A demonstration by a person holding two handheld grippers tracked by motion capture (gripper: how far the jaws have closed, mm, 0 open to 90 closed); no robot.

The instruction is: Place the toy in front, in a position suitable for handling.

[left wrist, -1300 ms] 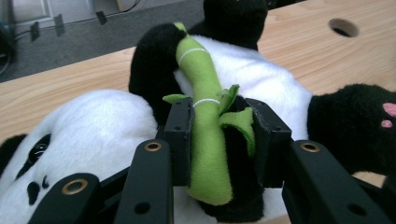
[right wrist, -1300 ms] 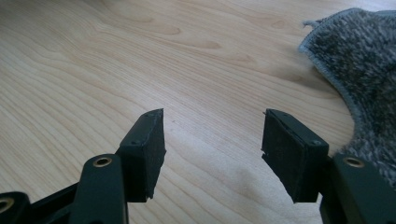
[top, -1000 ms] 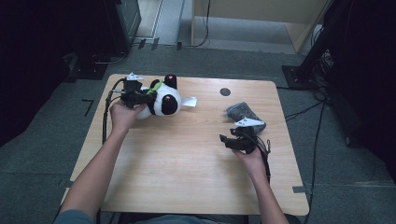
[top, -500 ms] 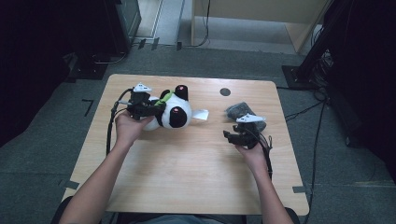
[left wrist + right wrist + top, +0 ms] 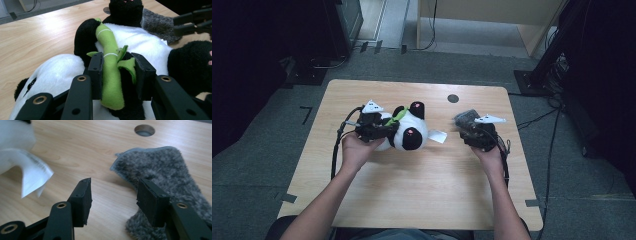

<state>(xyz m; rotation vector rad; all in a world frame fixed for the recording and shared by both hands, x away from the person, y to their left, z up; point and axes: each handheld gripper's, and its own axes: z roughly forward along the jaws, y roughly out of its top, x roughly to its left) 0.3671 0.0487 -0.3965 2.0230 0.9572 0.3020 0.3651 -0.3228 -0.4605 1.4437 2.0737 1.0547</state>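
One panda (image 5: 408, 136) lies on the table (image 5: 422, 200), and every place here is given from it. One green bamboo stalk (image 5: 110, 72) is sewn to its front, one white tag (image 5: 437, 136) sticks out at its right side, and in the left gripper view two black paws show, one at the top and one at the right edge.

The left gripper (image 5: 387, 131) is at the panda's left side, its jaws clamped on the bamboo stalk: in the left gripper view the two black pads press on the green felt from both sides, with the white belly behind them. A person's hand (image 5: 357, 150) holds that gripper from below.

Right of the panda, just past the tag, lies one grey fuzzy cloth (image 5: 165, 172). One round hole (image 5: 453, 98) in the table sits above and to the right of the panda. The right gripper (image 5: 113, 195) is over the near edge of the cloth, jaws about half apart; they have just been shifting a little, and nothing is between them but bare wood, though the right pad may touch the cloth's edge, which is hard to tell from this angle.

Compared with a second ago, the panda and the left gripper have moved right, toward the table's middle and closer to the cloth. The right gripper has moved up, farther over the cloth.
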